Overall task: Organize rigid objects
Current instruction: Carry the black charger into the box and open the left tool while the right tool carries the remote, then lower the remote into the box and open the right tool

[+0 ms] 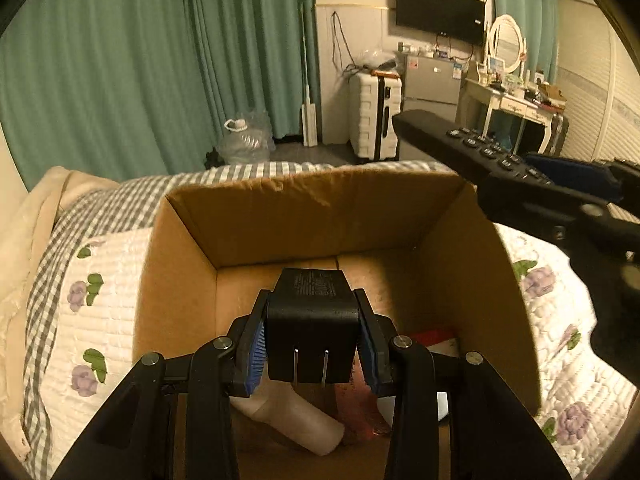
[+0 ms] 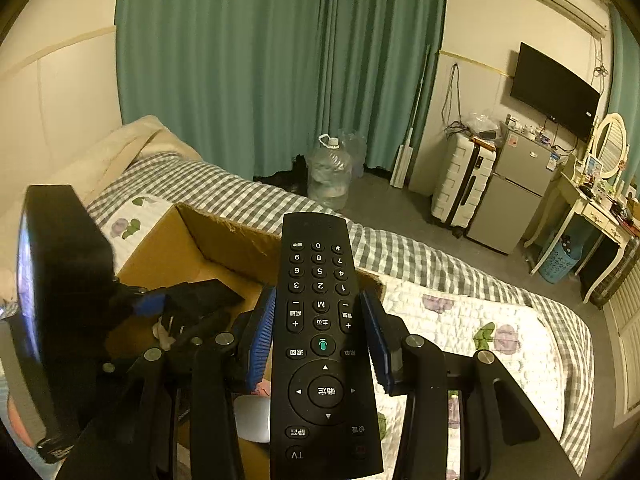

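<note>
My left gripper [image 1: 313, 336] is shut on a black plug-in power adapter [image 1: 312, 320], prongs toward the camera, held over the open cardboard box [image 1: 320, 216] on the bed. My right gripper [image 2: 322, 320] is shut on a long black TV remote [image 2: 322, 340], held above the box's right side; the remote also shows in the left wrist view [image 1: 480, 148]. The left gripper with the adapter [image 2: 192, 300] shows at the left of the right wrist view. Inside the box lie a cream tube-like object [image 1: 296, 416] and a red item [image 1: 432, 338].
The box [image 2: 168, 256] sits on a bed with a floral quilt [image 1: 84, 300] and a grey checked sheet [image 2: 420, 256]. Beyond the bed are green curtains, a water jug [image 2: 330, 172], a white suitcase [image 2: 460, 184], a small fridge [image 2: 516, 188] and a dressing table [image 2: 592, 208].
</note>
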{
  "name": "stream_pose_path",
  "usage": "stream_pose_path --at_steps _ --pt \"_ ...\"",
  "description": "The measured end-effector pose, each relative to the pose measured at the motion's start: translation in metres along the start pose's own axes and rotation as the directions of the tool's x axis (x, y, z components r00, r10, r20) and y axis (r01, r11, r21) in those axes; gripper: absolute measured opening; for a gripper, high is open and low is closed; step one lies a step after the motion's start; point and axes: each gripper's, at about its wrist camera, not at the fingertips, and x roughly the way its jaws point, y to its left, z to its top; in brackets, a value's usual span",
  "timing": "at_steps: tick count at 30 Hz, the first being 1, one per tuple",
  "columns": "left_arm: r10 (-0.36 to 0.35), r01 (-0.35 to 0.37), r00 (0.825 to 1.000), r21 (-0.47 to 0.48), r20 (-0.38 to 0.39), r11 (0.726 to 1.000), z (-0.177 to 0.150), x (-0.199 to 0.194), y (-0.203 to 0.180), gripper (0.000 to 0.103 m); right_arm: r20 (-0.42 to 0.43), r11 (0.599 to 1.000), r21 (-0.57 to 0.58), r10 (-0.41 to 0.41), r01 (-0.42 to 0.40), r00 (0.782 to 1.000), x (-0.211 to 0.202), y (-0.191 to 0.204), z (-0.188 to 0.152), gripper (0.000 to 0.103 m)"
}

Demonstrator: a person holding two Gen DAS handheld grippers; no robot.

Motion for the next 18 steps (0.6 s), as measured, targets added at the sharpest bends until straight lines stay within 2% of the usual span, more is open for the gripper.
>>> stream_pose_path --at_steps 5,9,11,13,18 --pt "-0.004 0.004 1.0 0.01 -0.025 1.0 -0.005 0.009 -0.003 0.04 -0.014 1.0 -0.004 -0.003 0.003 1.0 0.005 0.0 -0.002 0.042" --pt "-0.036 0.035 0.997 -0.023 -0.067 0.999 -0.006 0.013 0.0 0.042 -0.015 1.0 0.006 -0.001 0.001 1.0 0.005 -0.002 -0.004 0.042" --pt "-0.013 0.013 1.0 -0.003 -0.015 1.0 -0.006 0.003 -0.003 0.044 -0.015 1.0 0.009 0.004 -0.003 1.0 0.004 -0.003 -0.004 0.042" --pt "0.028 -0.029 0.999 0.024 0.021 0.999 -0.005 -0.007 -0.004 0.057 -0.011 1.0 0.009 0.008 -0.008 1.0 0.003 -0.004 -0.004 0.042" --pt "0.05 -0.05 0.997 -0.009 0.057 0.999 -0.002 -0.025 0.011 0.06 0.0 1.0 0.018 0.021 -0.021 1.0 0.004 -0.007 -0.002 0.042"
